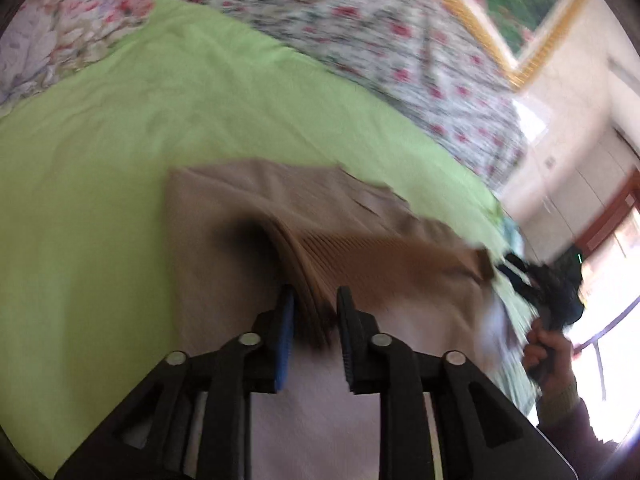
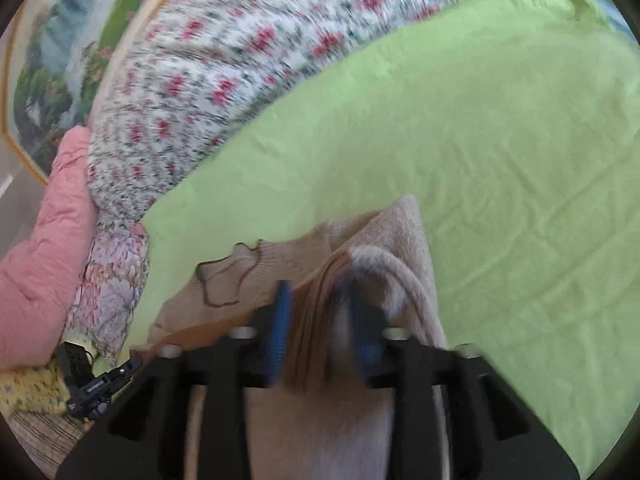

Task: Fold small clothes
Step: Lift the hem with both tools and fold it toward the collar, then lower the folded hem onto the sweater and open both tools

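my left claw (image 1: pixel 314 320) is nearest in its own view, and its jaws stand a little apart with the ribbed hem of the sweater (image 1: pixel 280 208) bunched between them. the fabric fills most of the gap, but i see a sliver of space by the right pad, so i read this as a loosened hold, not a firm pinch. my right claw (image 2: pixel 320 320) is the same story in the other view: jaws parted, the folded knit edge lying between the blue pads and not squeezed by them.

the beige sweater lies on the green sheet (image 1: pixel 100 160), near the sheet's front edge, with its body spread away from me and a dark embroidered outline (image 2: pixel 224 280) showing just left of my right claw. beyond the sweater the sheet is bare up to the flowered quilt (image 1: pixel 360 32), and past that a framed picture (image 1: pixel 516 8) hangs on the wall. a pink padded cover (image 2: pixel 36 260) sits off the sheet's left side. my other hand (image 1: pixel 548 356) shows at the sweater's right end.

i judge that i'm laying this fold down. to do it well, i should let both ends go level with each other, draw the claws straight back so the pads don't drag the hem, then check the edge sits square on the layer beneath.
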Demonstrator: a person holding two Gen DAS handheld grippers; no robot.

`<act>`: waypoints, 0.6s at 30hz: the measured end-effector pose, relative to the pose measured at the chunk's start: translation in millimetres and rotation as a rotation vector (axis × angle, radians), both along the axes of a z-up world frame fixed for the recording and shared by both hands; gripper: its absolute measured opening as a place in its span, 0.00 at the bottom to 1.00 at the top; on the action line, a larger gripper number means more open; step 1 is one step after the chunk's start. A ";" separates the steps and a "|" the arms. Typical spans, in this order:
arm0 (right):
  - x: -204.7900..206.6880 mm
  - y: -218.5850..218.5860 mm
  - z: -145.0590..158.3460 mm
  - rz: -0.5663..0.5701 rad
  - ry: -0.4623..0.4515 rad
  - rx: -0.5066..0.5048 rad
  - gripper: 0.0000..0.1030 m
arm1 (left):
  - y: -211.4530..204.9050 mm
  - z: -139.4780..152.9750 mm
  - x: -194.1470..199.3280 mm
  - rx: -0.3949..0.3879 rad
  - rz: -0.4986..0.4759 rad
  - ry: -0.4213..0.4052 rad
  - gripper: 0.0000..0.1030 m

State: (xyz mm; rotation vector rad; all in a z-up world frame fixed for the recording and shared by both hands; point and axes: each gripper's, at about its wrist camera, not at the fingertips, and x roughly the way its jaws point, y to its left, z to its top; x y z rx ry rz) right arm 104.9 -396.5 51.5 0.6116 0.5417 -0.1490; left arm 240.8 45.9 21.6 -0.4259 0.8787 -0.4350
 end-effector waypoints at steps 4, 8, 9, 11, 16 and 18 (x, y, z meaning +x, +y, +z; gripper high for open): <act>-28.1 74.3 18.9 0.305 0.035 -0.182 0.48 | -70.1 7.4 -26.9 0.039 -0.215 -0.018 0.29; -2.3 140.8 -10.7 0.557 0.223 -0.227 0.48 | -116.5 2.9 -6.8 0.114 -0.299 -0.018 0.29; 5.8 143.9 -15.5 0.575 0.243 -0.235 0.48 | -120.5 -1.6 4.5 0.117 -0.310 0.006 0.29; 28.4 139.3 -25.7 0.585 0.286 -0.223 0.48 | -122.8 -10.0 30.2 0.175 -0.284 0.067 0.28; 84.7 92.7 -44.1 0.492 0.353 -0.174 0.43 | -95.1 -20.7 89.8 0.190 -0.175 0.139 0.21; 102.8 71.5 -44.5 0.412 0.351 -0.154 0.32 | -79.1 -23.6 113.5 0.199 -0.111 0.148 0.18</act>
